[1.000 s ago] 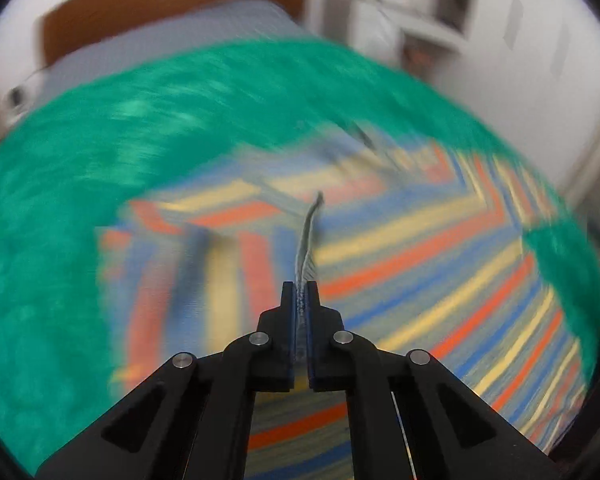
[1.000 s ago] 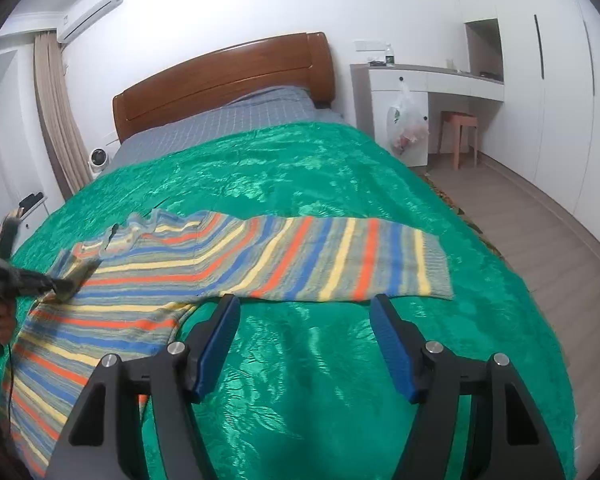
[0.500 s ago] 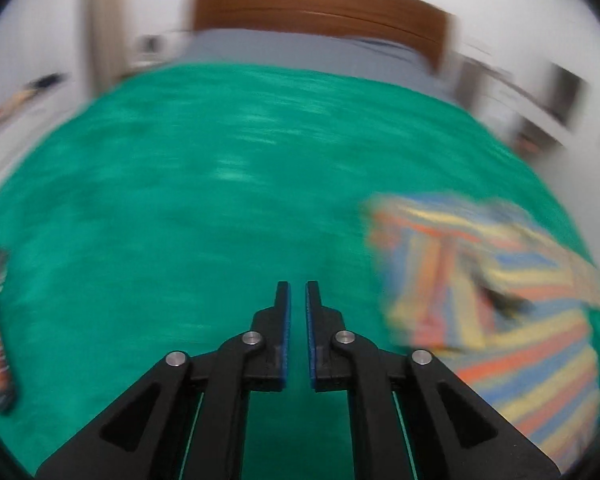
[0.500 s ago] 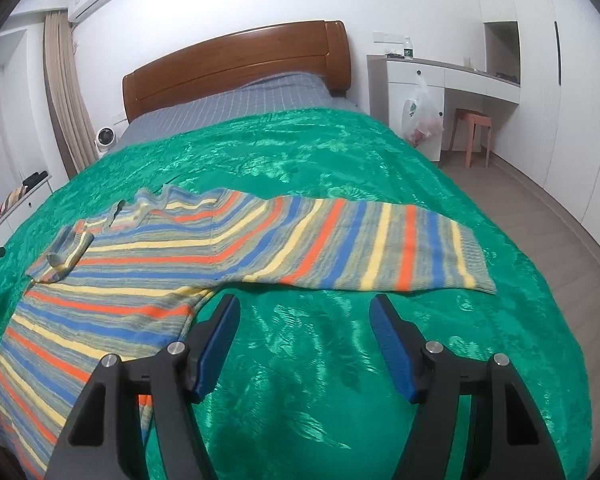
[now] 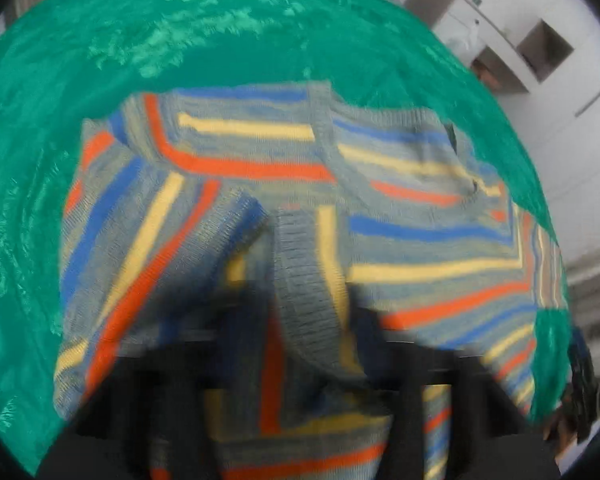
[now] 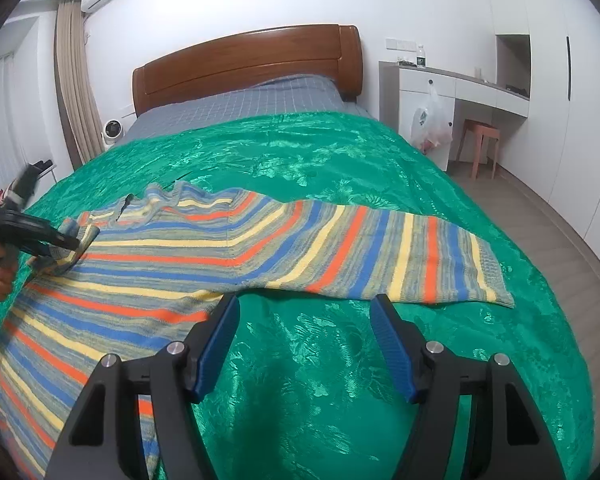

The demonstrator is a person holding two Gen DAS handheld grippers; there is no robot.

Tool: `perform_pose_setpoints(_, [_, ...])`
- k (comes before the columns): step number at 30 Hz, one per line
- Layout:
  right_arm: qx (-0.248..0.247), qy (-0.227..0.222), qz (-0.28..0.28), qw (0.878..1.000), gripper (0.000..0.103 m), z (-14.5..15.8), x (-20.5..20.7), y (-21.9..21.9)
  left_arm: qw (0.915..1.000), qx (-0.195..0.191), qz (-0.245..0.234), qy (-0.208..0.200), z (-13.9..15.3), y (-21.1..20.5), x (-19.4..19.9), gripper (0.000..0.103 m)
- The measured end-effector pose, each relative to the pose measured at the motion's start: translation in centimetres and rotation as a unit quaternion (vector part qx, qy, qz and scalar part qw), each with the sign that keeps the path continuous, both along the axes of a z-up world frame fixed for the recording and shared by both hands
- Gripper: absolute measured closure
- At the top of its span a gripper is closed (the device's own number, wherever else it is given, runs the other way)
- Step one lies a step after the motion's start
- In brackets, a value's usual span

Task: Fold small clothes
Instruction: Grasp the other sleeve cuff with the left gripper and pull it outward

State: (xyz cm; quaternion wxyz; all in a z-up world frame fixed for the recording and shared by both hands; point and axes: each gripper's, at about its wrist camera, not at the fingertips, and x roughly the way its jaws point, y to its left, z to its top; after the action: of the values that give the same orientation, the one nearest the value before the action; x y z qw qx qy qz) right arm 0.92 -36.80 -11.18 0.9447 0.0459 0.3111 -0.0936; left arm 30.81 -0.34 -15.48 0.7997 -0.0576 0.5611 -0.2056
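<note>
A: Where does our sweater (image 6: 228, 256) lie? We see it spread flat on the green bedspread (image 6: 380, 168), its body running from the lower left of the right wrist view up toward the middle, and one long sleeve (image 6: 400, 256) stretching away to the right of the frame.

B: So the sleeve's long axis runs left to right across the picture, just above our right claw (image 6: 304, 344). That claw stands spread with nothing between its pads, and only bedspread under it.

A: And our left claw (image 6: 70, 246)? At the left edge of that view its tip sits on the folded cuff (image 6: 78, 236) by the shoulder. Its own view is smeared; the fingers look drawn together, and we cannot tell whether any knit is pinched between them.

B: Then we judge the right claw to be the nearer one to the outstretched sleeve. The far cuff lies up and to the right of it, so the next fold likely starts there.
</note>
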Motion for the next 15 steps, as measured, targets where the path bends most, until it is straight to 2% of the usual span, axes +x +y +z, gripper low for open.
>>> perform_pose_setpoints(2, [-0.007,0.0,-0.001,1.0,0.036,0.1,-0.2,-0.2,0.9995,-0.032,0.008,0.005,0.4,0.7,-0.2,0.099])
perform_pose_setpoints(4, [-0.012,-0.001,-0.002,1.0,0.036,0.1,-0.3,-0.3,0.9983,-0.048,0.024,-0.022,1.9,2.3,-1.0,0.1])
perform_pose_setpoints(7, [-0.012,-0.002,-0.006,1.0,0.036,0.1,-0.5,-0.6,0.9938,-0.053,0.069,-0.07,4.9,6.6,-2.1,0.1])
perform_pose_setpoints(9, [-0.013,-0.002,-0.008,1.0,0.036,0.1,-0.5,-0.6,0.987,-0.02,0.118,-0.108,6.7,10.2,-2.3,0.1])
perform_pose_setpoints(11, [-0.015,-0.001,-0.007,1.0,0.036,0.0,-0.4,-0.6,0.9758,0.034,0.166,-0.139,7.8,13.9,-2.6,0.1])
perform_pose_setpoints(13, [-0.016,0.003,-0.007,1.0,0.036,-0.2,-0.2,-0.4,0.9579,0.109,0.208,-0.166,8.1,17.1,-3.5,0.1])
perform_pose_setpoints(15, [-0.015,0.008,-0.007,1.0,0.036,-0.5,0.1,-0.2,0.944,0.157,0.238,-0.167,7.2,19.7,-4.1,0.1])
